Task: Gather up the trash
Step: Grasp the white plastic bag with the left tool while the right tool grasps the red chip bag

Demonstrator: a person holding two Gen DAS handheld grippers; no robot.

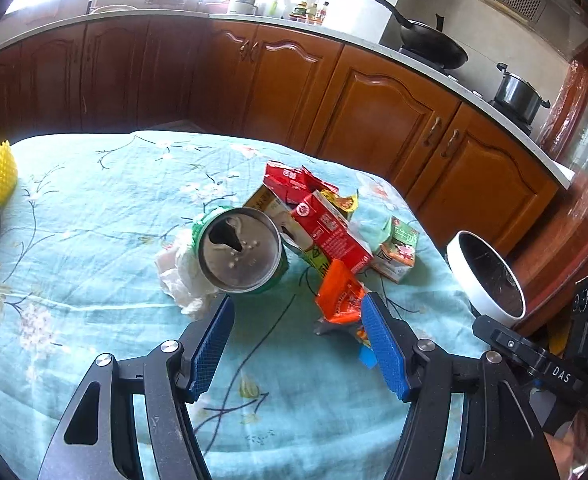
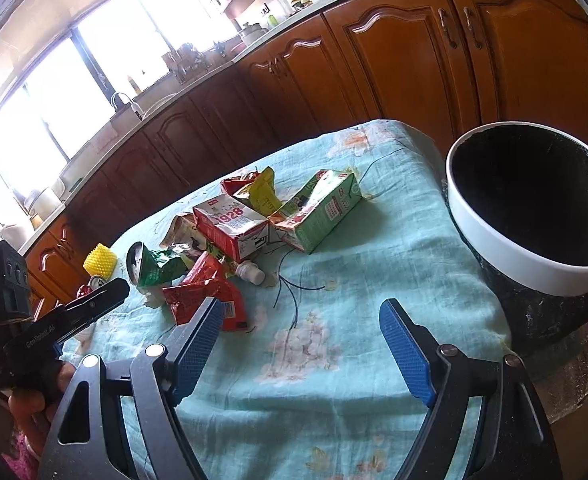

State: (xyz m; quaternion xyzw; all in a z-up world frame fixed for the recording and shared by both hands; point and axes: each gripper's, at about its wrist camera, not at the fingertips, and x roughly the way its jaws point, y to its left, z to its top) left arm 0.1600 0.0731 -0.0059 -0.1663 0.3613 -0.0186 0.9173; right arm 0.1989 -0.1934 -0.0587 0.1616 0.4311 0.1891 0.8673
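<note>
Left wrist view: my left gripper gapes wide, lined up on the can amid trash on the table; right gripper spread, empty, beside the bin.

— What covers the surface?
— Soft matt cloth, pale blue, slightly creased.
— And the green can?
— Crushed metal with a dull silvery lid; beside it lies crumpled white tissue.
— The cartons?
— The red carton is glossy printed card, the orange wrapper shiny foil.
— The bin?
— Smooth white rim, rough speckled dark body. The cabinets are varnished wood.
</note>
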